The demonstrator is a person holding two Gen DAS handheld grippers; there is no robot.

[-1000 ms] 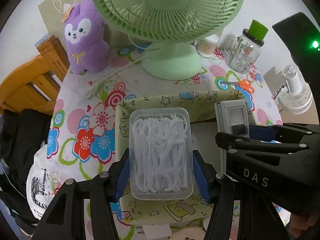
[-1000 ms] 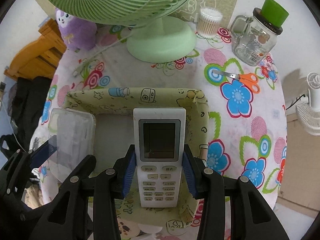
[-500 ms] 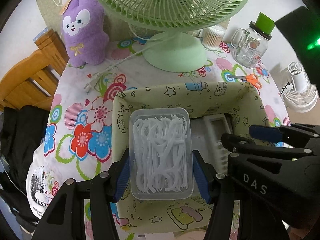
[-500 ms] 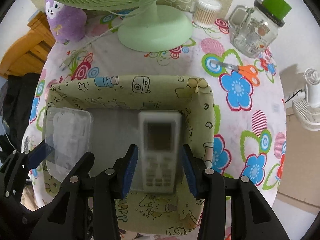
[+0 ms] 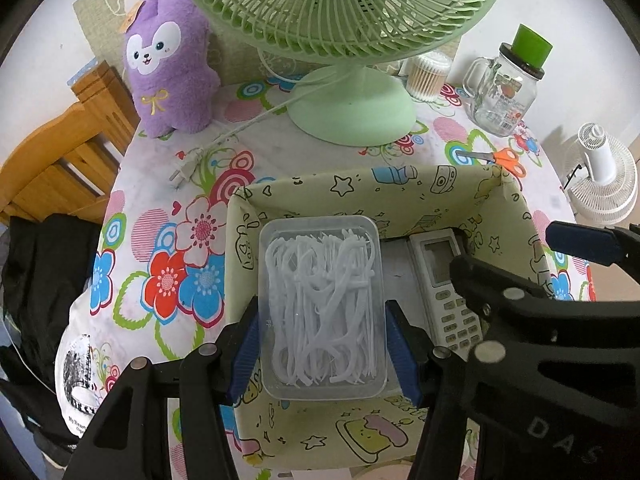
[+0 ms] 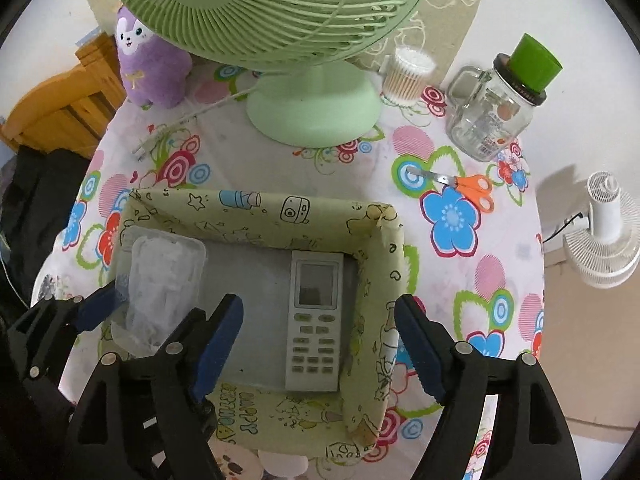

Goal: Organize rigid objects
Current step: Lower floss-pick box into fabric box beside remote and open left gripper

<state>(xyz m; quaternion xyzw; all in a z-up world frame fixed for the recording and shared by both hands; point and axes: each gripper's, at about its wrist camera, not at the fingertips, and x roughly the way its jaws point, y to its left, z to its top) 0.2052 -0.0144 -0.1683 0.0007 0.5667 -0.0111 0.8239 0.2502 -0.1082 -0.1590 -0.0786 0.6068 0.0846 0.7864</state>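
A clear floss-pick box [image 5: 322, 308] is clamped between the blue pads of the left gripper [image 5: 322, 344] and held above the left part of the patterned storage box [image 6: 256, 208]. The white remote control [image 6: 315, 320] is seen lying flat on the box floor, at 12 o'clock from the right gripper [image 6: 318, 346], whose jaws are spread wide around it, touching nothing. A green fan [image 6: 312, 108] is seen at 12 o'clock beyond the box.
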